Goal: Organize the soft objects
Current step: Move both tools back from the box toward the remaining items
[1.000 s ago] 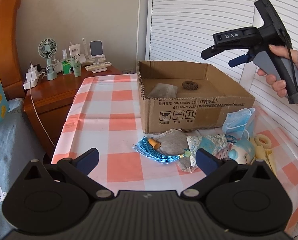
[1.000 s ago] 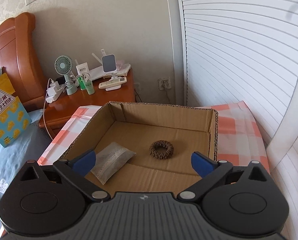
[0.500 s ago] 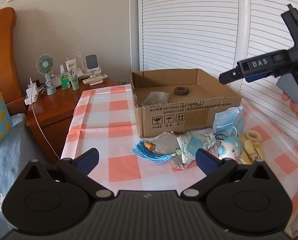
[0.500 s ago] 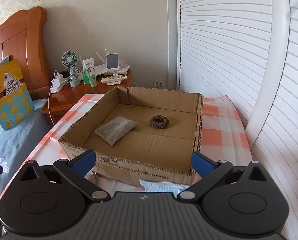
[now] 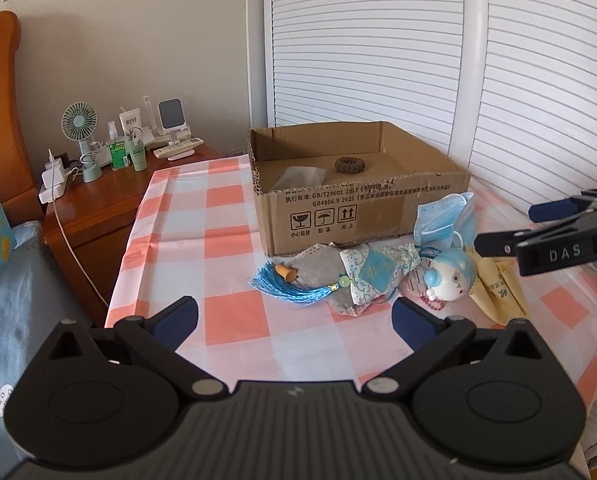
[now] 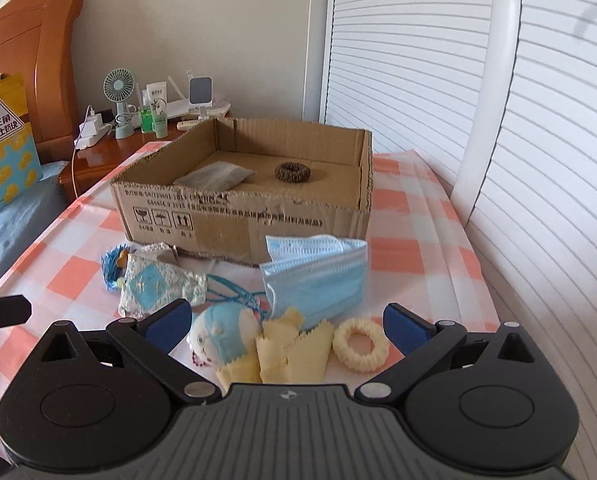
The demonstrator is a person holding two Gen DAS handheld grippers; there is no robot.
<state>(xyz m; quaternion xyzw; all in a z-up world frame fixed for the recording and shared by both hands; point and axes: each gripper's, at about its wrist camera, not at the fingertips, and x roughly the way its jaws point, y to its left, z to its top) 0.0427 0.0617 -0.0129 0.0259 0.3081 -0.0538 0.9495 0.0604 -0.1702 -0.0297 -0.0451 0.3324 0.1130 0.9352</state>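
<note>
Pale-blue pleated fabric: the face mask (image 6: pixel 318 276) lies on the checked tablecloth (image 6: pixel 410 248) just before the cardboard box (image 6: pixel 242 220), long axis crosswise to the right gripper (image 6: pixel 286 322). That gripper, jaws spread and empty, is nearer; the left gripper (image 5: pixel 294 316), likewise spread, stands farther off. The plush toy (image 6: pixel 222 334) is partly hidden behind a fingertip.
</note>
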